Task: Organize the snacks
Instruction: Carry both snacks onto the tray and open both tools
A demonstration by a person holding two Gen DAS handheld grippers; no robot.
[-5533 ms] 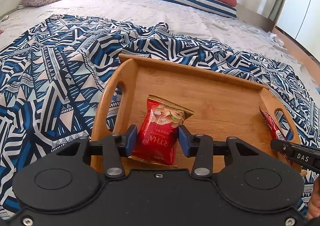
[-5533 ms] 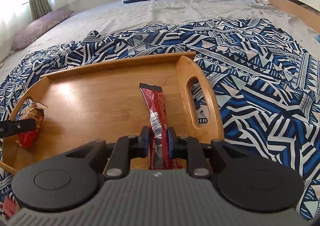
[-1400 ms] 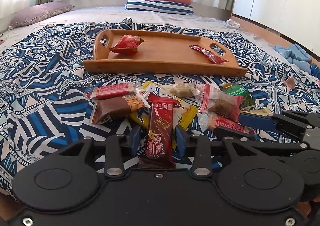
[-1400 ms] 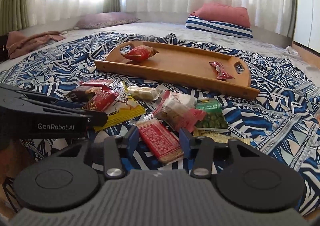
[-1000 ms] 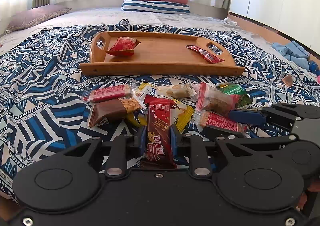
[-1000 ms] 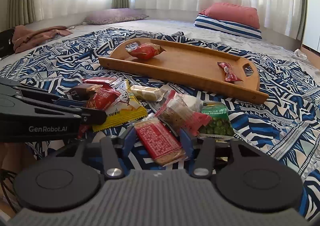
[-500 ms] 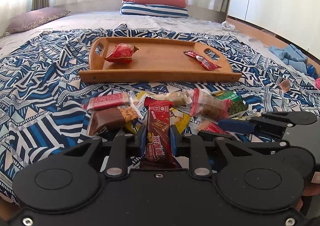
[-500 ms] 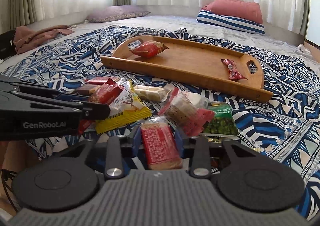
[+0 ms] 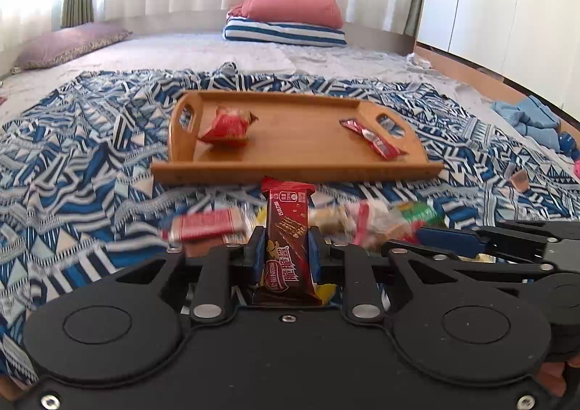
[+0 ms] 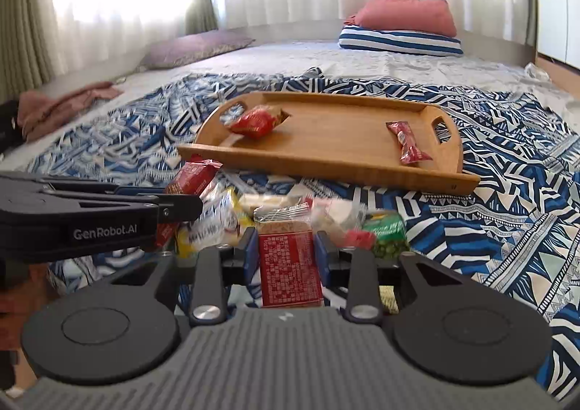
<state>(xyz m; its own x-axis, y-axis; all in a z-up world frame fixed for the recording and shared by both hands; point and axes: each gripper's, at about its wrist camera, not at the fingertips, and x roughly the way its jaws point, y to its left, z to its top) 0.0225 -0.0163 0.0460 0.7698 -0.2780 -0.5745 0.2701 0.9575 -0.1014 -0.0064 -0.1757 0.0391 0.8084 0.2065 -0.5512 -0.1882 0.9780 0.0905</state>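
Brown chocolate wafer bar [image 9: 287, 247] and red cracker pack [image 10: 289, 270], now clamped and lifted by the left gripper [image 9: 286, 256] and right gripper [image 10: 286, 257] fingers, can go to the wooden tray [image 9: 301, 170].

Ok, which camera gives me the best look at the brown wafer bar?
Left wrist view: the wafer bar stands upright between the left hand-held gripper fingers, label facing the camera. Right wrist view shows only its red top end edge-on, beyond that gripper's side.
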